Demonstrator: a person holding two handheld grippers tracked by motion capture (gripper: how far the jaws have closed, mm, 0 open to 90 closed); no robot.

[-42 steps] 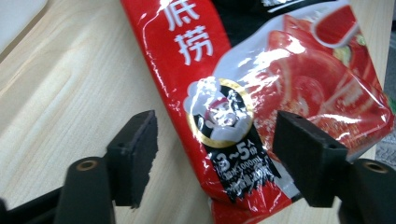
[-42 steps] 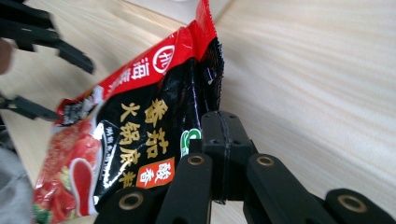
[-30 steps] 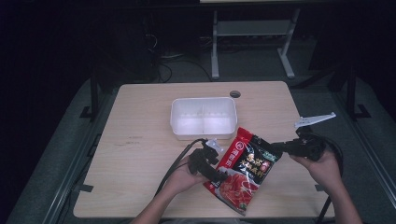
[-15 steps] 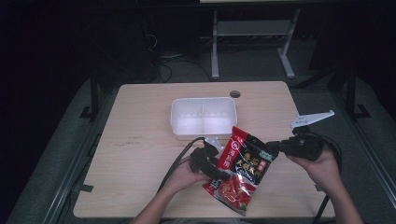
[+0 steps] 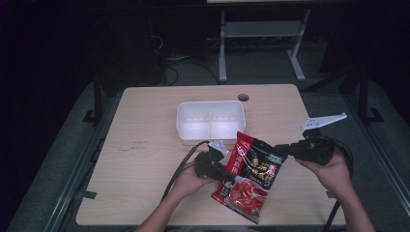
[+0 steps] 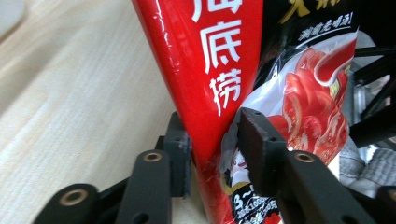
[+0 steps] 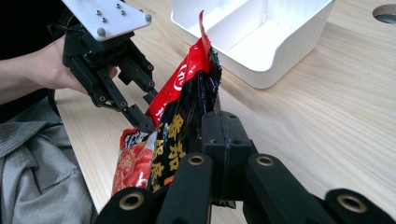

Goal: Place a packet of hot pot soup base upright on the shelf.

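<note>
Two grippers hold one red bag over the table.

The left gripper (image 5: 227, 171) has just been closing, and its jaws now pinch the left edge of the bag (image 5: 251, 176). The right gripper (image 5: 283, 151) is clamped tight on the bag's right edge. The bag hangs tilted between them, just above the table (image 5: 145, 145), near the white box (image 5: 211, 122).

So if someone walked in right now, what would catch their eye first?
Probably the glossy red and black sauce packet, held up off the near side of the table between both tools. The right tool is clamped on its edge, while the left tool has just been closing on the opposite edge. Behind it sits a white divided bin.
</note>
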